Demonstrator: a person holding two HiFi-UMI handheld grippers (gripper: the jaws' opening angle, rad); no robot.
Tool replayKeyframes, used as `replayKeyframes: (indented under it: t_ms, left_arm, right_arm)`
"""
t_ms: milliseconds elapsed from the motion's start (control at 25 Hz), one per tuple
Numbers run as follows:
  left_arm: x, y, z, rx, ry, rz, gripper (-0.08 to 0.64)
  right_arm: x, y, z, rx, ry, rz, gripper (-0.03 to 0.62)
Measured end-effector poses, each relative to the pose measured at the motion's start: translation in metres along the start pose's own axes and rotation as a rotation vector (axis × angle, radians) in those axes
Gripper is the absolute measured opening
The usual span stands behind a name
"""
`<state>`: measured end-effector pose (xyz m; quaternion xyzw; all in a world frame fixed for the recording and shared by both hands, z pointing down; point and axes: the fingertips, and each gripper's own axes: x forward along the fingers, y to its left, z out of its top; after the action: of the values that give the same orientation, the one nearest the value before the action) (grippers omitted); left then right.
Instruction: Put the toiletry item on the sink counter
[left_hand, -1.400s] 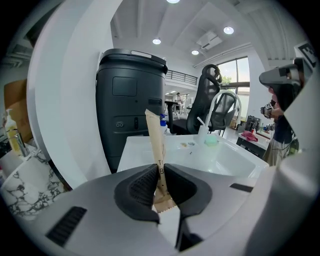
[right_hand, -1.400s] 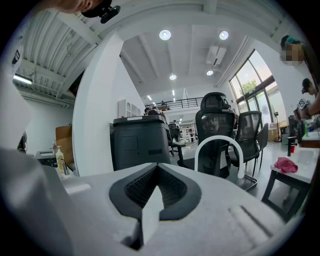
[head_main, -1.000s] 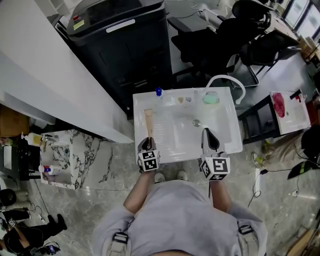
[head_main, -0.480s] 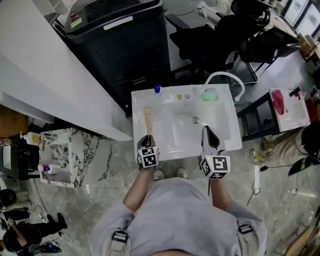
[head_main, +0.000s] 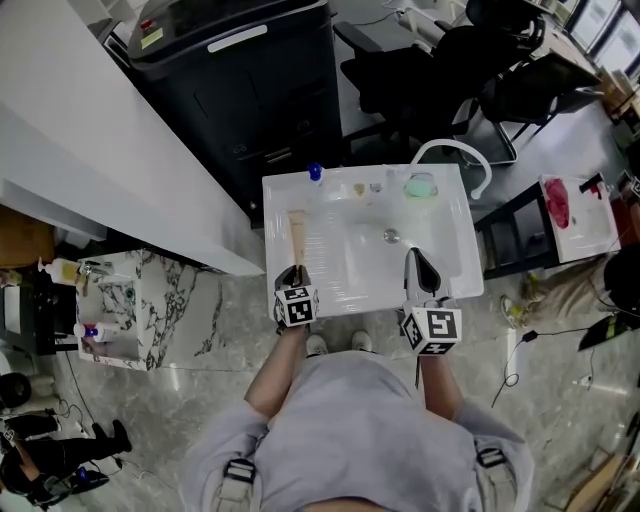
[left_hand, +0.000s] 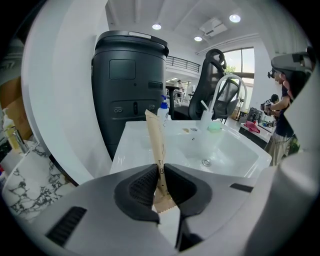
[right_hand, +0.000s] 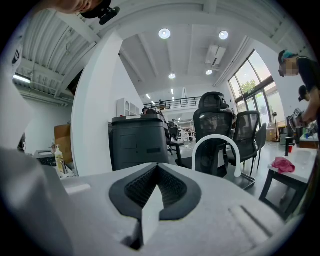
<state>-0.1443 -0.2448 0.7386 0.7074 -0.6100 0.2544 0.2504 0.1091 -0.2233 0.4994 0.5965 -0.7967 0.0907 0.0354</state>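
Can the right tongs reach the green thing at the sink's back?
Probably yes: the right tongs are shut and empty, and only bare basin lies between them and the green thing. The faucet arches close beside it.

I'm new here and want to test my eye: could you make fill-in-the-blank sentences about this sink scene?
The left gripper clamps the long tan tube; the right gripper's shut jaws hold ___.
The small bottle at the white sink's back rim has a ___ cap.
The round object by the white curved faucet is pale ___.
Missing words: nothing; blue; green.
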Motion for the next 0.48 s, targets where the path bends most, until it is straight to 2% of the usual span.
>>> replayKeyframes:
  t_ms: [480]
  left_arm:
    - [0.0082,0.0008,-0.0063,-0.008,0.041,-0.001,0.040]
  right_arm:
    - [-0.0004,-0.0017,0.0004,-0.008,0.011,-0.001,0.002]
